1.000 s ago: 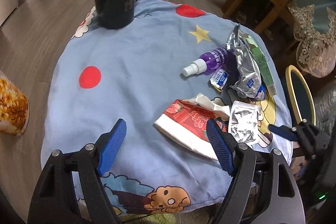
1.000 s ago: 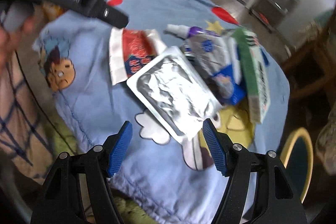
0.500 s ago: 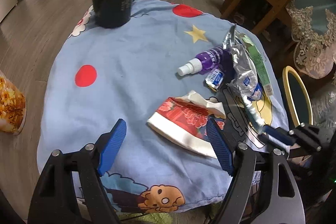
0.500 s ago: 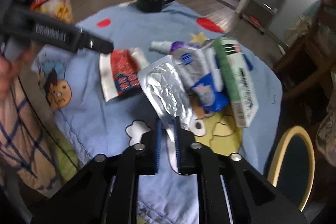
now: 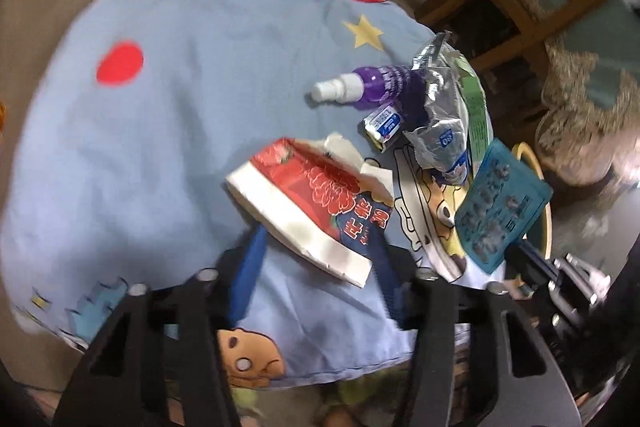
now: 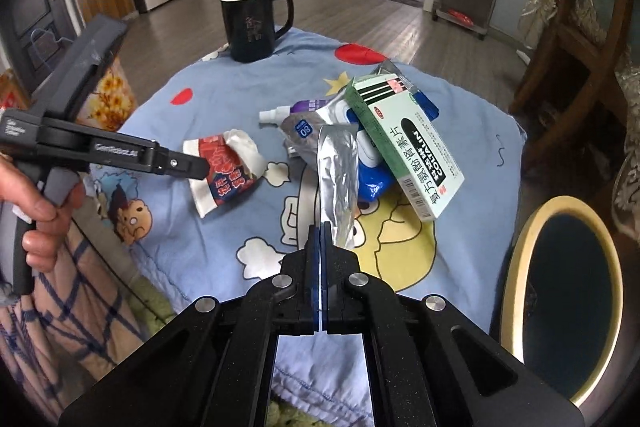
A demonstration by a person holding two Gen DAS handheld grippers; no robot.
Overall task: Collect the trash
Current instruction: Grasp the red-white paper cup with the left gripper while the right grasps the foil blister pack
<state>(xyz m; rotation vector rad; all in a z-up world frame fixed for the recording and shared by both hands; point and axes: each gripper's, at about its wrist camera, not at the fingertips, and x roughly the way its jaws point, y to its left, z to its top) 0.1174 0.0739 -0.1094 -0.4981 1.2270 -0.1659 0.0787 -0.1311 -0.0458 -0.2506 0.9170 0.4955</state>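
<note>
Items listed left to right, placed relative to the red tissue packet (image 6: 224,169) on the blue-clothed table (image 6: 192,227).

- Left tongs (image 5: 316,267): spread, straddling the packet's near end; whether the pads touch it cannot be told. The packet's long axis runs slantwise across the gap. This is the nearer hand.
- Purple spray bottle (image 6: 288,109): beyond the packet, lying flat.
- Foil blister sheet (image 6: 338,183): right of the packet, held upright off the table.
- Right tongs (image 6: 321,239): pressed together, pinching the foil sheet's lower edge.
- Green medicine box (image 6: 404,143): farther right, atop the wrappers.
- Yellow-rimmed bin (image 6: 520,267): far right, off the table; likely destination.
</note>
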